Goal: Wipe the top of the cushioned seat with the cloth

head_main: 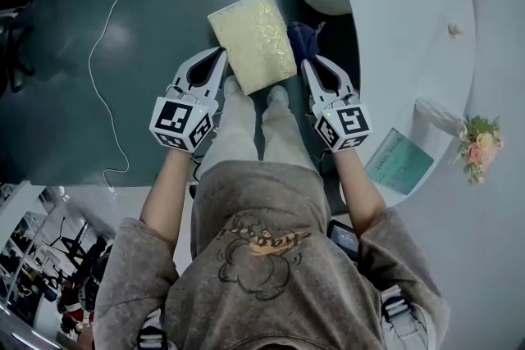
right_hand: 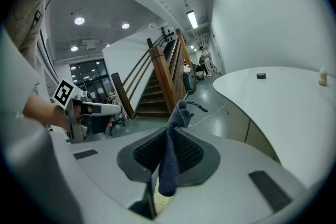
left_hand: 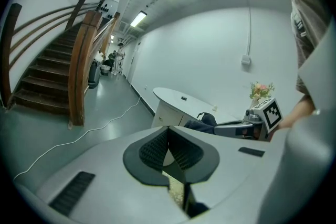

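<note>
The cushioned seat (head_main: 254, 41), pale yellow with a patterned top, stands on the floor just in front of my feet. My left gripper (head_main: 220, 53) hovers at its left edge, jaws shut with nothing between them (left_hand: 169, 131). At the seat's right edge, my right gripper (head_main: 308, 63) is shut on a dark blue cloth (head_main: 302, 37). That cloth (right_hand: 170, 157) hangs down between the pads and pokes up above them. A strip of the yellow seat (left_hand: 176, 194) shows below the left jaws. Each gripper view shows the other gripper: the right gripper (left_hand: 262, 115) and the left gripper (right_hand: 79, 107).
A white curved counter (head_main: 410, 37) runs along the right, with a flower bunch (head_main: 480, 143) and a green sheet (head_main: 399, 160) on it. A white cable (head_main: 107, 53) trails over the grey-green floor at left. A wooden staircase (left_hand: 47, 71) rises further off.
</note>
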Demonstrator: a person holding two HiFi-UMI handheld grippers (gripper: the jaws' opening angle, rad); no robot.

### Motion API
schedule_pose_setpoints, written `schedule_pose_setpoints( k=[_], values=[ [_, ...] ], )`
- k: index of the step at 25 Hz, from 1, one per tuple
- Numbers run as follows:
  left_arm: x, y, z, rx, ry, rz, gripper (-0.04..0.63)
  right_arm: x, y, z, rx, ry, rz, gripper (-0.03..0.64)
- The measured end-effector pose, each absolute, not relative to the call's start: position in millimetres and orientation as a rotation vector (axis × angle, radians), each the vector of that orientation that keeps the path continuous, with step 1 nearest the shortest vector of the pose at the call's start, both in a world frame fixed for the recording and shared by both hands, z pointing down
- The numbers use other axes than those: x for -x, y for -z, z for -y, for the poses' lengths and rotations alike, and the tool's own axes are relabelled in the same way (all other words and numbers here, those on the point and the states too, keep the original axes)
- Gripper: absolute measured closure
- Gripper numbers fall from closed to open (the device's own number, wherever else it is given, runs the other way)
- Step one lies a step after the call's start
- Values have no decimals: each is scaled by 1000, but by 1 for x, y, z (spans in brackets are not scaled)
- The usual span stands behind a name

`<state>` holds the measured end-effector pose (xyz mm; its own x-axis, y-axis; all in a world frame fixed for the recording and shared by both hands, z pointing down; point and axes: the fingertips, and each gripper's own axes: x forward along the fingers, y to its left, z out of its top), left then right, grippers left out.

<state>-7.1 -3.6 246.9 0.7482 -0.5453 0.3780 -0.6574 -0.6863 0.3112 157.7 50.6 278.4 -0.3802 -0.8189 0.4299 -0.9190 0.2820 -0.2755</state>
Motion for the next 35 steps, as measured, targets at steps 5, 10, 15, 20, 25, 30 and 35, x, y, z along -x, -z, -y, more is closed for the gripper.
schedule_pose_setpoints(
  k=[5,10,15,20,25,30,35],
  values=[
    [-2,-300,19,-2528,-370,857,578,-155,-323,-35,-1588,-718,2332,565],
    [-11,-347,27,-2531,-374,818,578,-151,-373,-25,-1561,-733,2331,565],
    [-17,-381,24,-2528,-380,794,578,-151,-407,-23,-1560,-752,2322,565],
    [-13,-401,25,-2499,-371,806,578,-150,-429,-12,-1521,-706,2316,565],
    [-6,-406,27,-2487,-368,808,578,-145,-444,10,-1473,-645,2298,565],
    [-1,-412,32,-2480,-368,814,578,-139,-462,45,-1408,-564,2287,565],
    [6,-418,36,-2475,-371,813,578,-132,-485,78,-1343,-502,2277,565]
  ],
)
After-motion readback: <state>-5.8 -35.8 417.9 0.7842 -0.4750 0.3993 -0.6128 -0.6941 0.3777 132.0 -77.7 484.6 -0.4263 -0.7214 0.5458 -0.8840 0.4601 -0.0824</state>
